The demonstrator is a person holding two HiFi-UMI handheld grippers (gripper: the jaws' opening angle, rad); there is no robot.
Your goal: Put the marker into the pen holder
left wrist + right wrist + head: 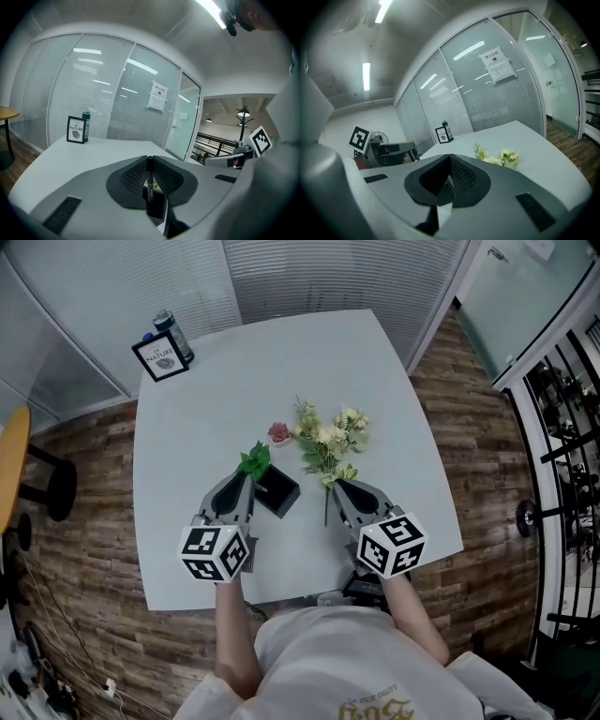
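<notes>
The white table [187, 427] is carrying a bouquet of flowers [328, 442], which is lying just right of and beyond the black pen holder [277, 491]. The left gripper [244, 480] is hovering just left of the pen holder, and the right gripper [340, 487] is hanging to the holder's right with its jaws pressing together on nothing. The left jaws are pinching the thin dark marker [149, 180] upright between their pads, with the pen holder showing just below and behind it.
</notes>
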